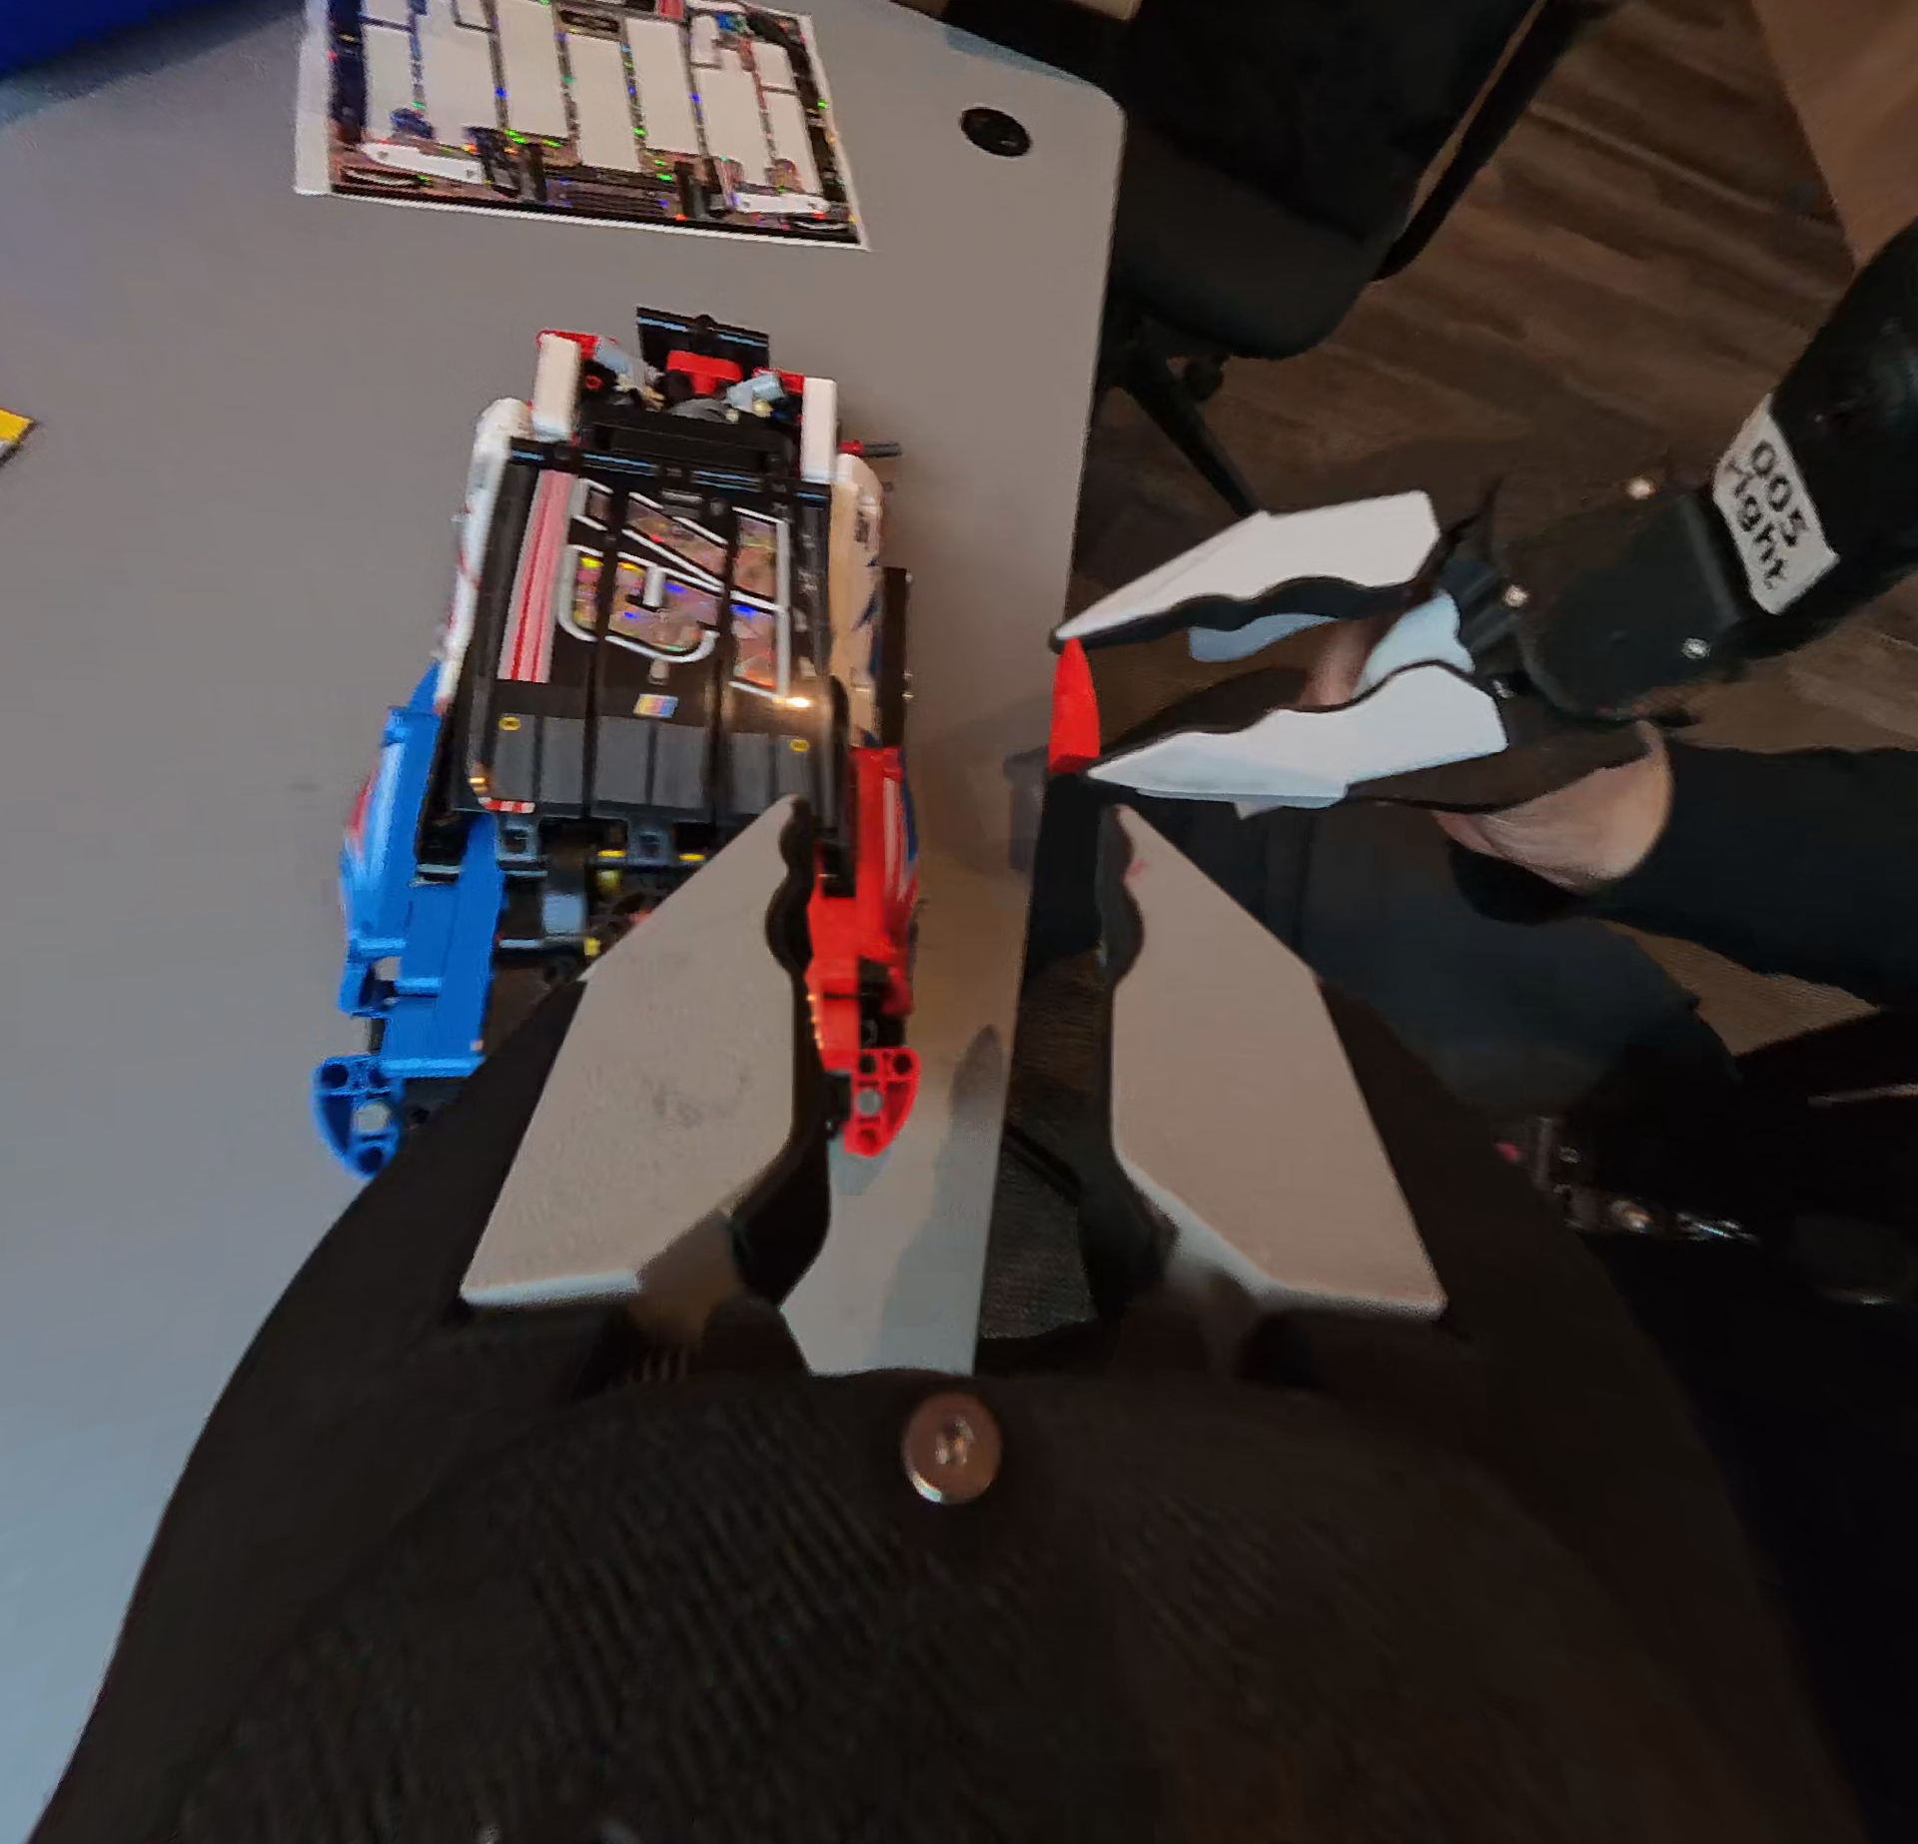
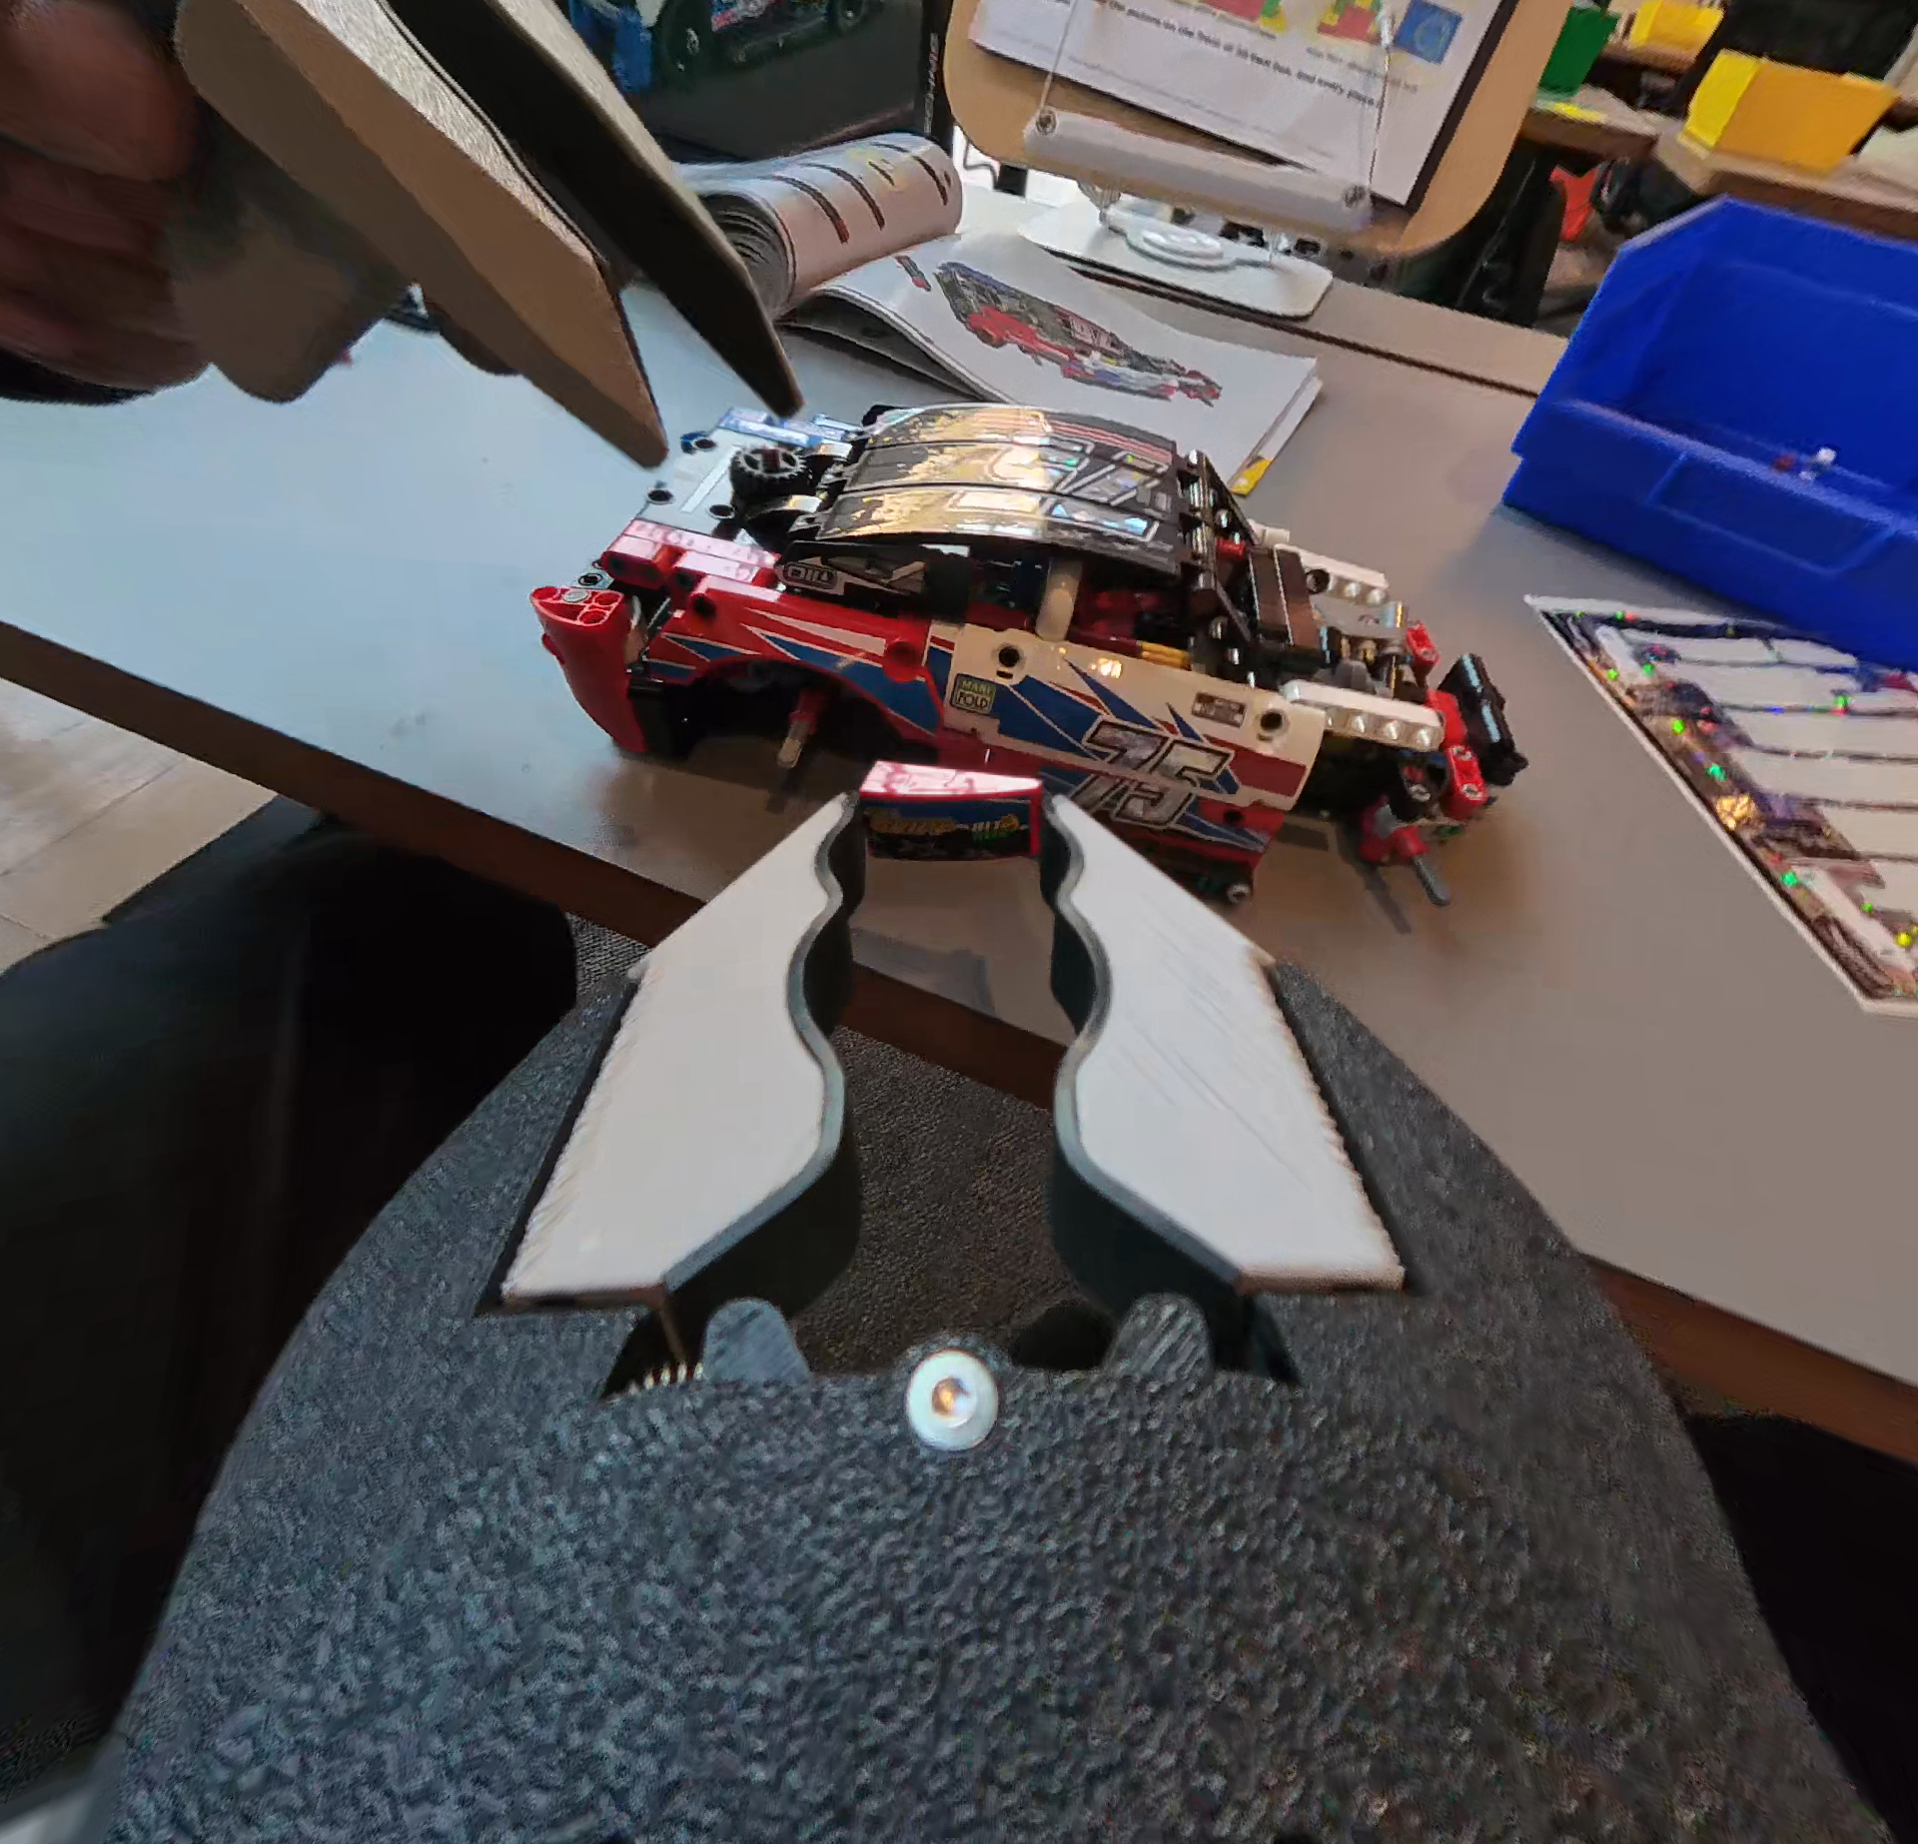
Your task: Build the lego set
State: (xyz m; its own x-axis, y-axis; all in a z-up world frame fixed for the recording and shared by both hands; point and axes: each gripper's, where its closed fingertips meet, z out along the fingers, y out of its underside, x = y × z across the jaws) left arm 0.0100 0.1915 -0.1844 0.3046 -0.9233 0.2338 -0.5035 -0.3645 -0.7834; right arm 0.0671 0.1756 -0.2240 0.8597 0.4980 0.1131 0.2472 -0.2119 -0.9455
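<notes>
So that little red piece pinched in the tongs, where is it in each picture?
Left wrist view: the red piece sits right of centre, pinched at the tips of the right gripper coming in from the right, beside the table edge.
Right wrist view: the same piece is at centre, between that gripper's own fingertips.
Shared landmark: the lego car, next to the piece in both.

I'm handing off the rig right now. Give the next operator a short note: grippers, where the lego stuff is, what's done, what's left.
Right gripper: shut on a small red stickered piece, held off the table edge beside the car.
Left gripper: open, empty, hovering at the car's red front corner.
Lego car: on the grey table, body largely built, no wheels visible.
Instruction booklet lies open behind it; blue bin and sticker sheet nearby.
Left: fit the held piece, probably on the car's near side.
</notes>
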